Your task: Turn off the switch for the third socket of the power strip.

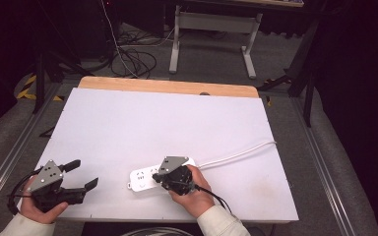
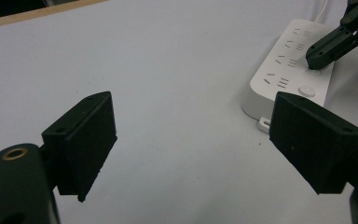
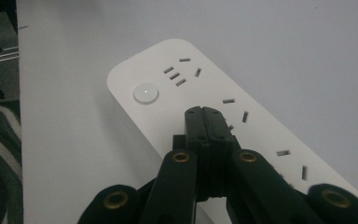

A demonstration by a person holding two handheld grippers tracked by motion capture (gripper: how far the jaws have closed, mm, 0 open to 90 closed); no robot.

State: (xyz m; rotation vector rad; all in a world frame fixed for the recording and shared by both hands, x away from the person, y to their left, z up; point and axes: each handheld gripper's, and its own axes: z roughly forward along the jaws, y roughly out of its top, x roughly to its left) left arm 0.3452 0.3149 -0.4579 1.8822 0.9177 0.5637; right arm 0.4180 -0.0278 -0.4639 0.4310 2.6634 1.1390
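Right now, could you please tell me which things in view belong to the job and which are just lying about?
In play: white power strip; its round button; right claw, shut.
Lying about: left claw, open; floor cables.

The right hand and its black two-jaw gripper cover the middle of the white plastic power strip. In the right gripper view the strip's far end runs off the lower right edge. Its white cable drops off the counter's right edge.
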